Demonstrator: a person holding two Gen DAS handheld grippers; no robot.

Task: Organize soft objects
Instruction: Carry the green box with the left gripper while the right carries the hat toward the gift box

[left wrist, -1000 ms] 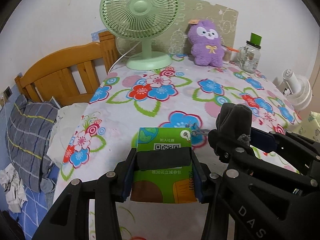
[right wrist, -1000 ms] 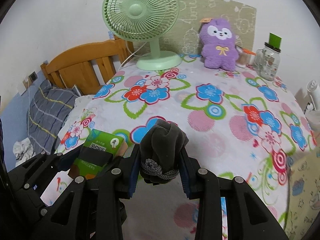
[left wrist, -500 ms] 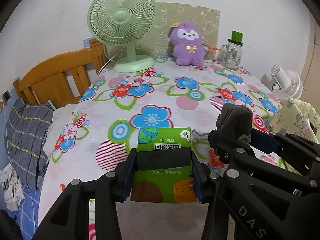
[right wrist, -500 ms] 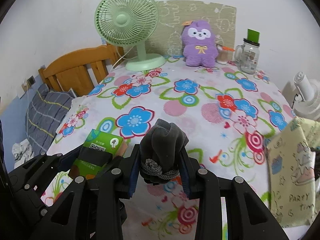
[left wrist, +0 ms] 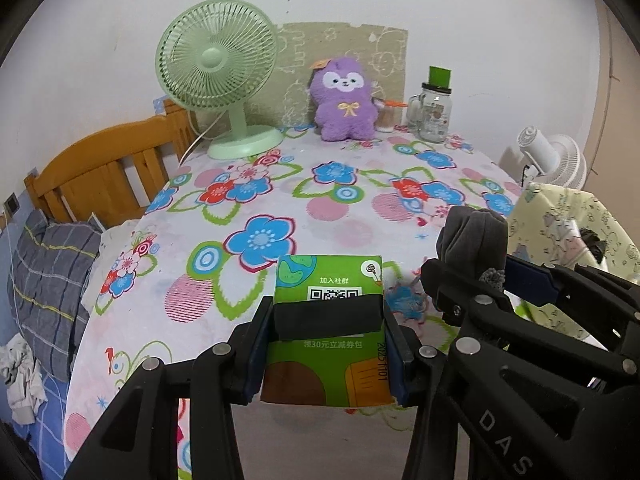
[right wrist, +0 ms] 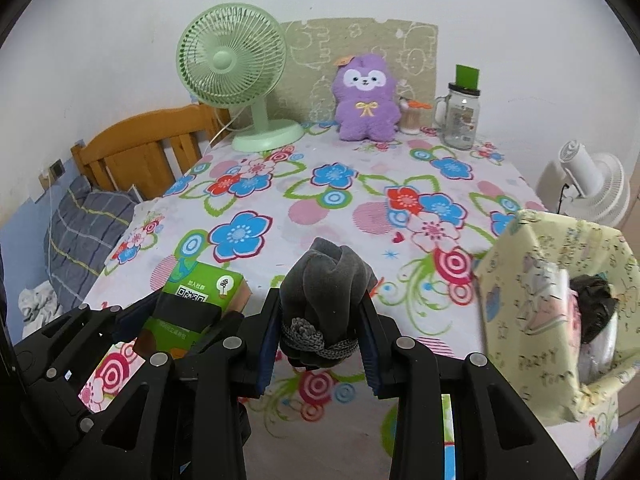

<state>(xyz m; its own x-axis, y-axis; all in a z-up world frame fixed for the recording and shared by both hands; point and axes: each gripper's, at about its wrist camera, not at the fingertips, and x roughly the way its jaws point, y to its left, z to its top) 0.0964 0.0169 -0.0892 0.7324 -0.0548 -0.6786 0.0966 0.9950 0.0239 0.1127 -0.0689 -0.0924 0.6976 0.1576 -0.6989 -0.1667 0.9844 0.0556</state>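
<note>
My left gripper (left wrist: 328, 340) is shut on a green tissue pack (left wrist: 329, 280) with a QR code and a black band, held above the near edge of the flowered table (left wrist: 320, 184). My right gripper (right wrist: 320, 328) is shut on a rolled grey sock bundle (right wrist: 326, 284), held just right of the left gripper. The pack also shows in the right wrist view (right wrist: 192, 300), and the bundle in the left wrist view (left wrist: 472, 236). A yellow patterned fabric bag (right wrist: 560, 304) stands open at the table's right front edge, with dark items inside.
A green desk fan (left wrist: 224, 76), a purple plush toy (left wrist: 346, 100) and a glass jar (left wrist: 434, 110) stand along the far edge by the wall. A wooden bed frame (left wrist: 104, 168) and bedding lie left. A white fan (left wrist: 552, 160) stands right.
Both grippers have drawn back from the far edge and toward the right with their loads still held. The yellow bag has come into view at the right.
</note>
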